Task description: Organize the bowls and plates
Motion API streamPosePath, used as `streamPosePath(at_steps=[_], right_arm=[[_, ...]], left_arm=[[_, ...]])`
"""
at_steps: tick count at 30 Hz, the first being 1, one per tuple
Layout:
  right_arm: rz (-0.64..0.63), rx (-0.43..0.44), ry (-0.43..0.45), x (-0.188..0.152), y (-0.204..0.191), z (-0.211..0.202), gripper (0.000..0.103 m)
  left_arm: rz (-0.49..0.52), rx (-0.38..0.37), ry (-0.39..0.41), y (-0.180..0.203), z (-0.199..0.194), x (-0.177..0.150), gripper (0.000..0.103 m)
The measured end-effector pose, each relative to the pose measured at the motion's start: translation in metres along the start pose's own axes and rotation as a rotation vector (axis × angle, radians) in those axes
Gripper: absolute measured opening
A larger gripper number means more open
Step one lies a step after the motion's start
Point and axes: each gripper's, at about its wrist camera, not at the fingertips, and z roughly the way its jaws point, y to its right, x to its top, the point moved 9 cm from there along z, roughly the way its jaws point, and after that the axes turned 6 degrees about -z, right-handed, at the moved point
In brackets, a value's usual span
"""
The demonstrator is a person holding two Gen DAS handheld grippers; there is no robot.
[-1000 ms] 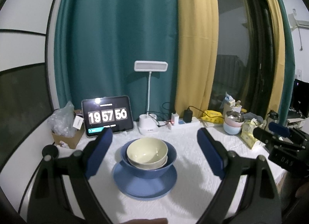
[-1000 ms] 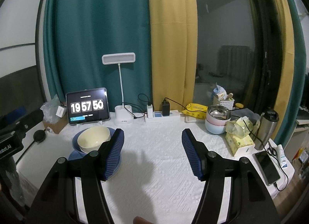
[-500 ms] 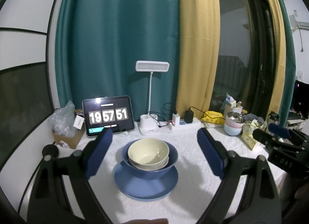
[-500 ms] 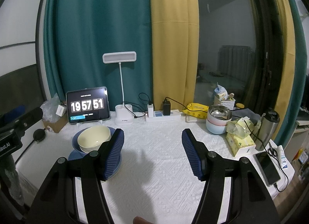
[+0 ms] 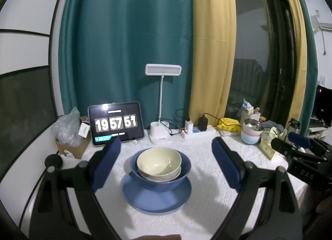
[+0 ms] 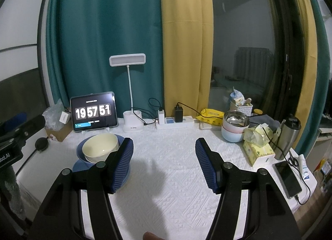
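Note:
A cream bowl [image 5: 158,162] sits nested in a dark blue bowl [image 5: 164,184], which stands on a blue plate [image 5: 157,200] on the white tablecloth. My left gripper [image 5: 166,163] is open and empty, held back from the stack with a finger on either side of it in view. In the right wrist view the same stack shows at the left, cream bowl [image 6: 99,146] on top, partly hidden behind my left finger. My right gripper [image 6: 165,161] is open and empty above bare cloth to the right of the stack.
A tablet clock [image 5: 116,124], a desk lamp [image 5: 160,134] and a power strip [image 6: 175,123] line the back edge. Stacked pastel bowls [image 6: 235,130], a tissue box [image 6: 260,150], a steel flask [image 6: 287,136] and a phone [image 6: 287,178] crowd the right side. A cardboard box [image 5: 69,146] stands at back left.
Both grippers have stayed nearly still and open. The view has shifted only slightly, and the stack has not moved.

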Motion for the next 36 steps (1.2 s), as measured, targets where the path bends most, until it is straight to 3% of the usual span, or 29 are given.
streamPosePath(at_steps=[36], right_arm=[[0.0, 0.001, -0.004, 0.0005, 0.0005, 0.002, 0.066]], left_arm=[[-0.002, 0.002, -0.001, 0.0001, 0.0002, -0.0009, 0.09]])
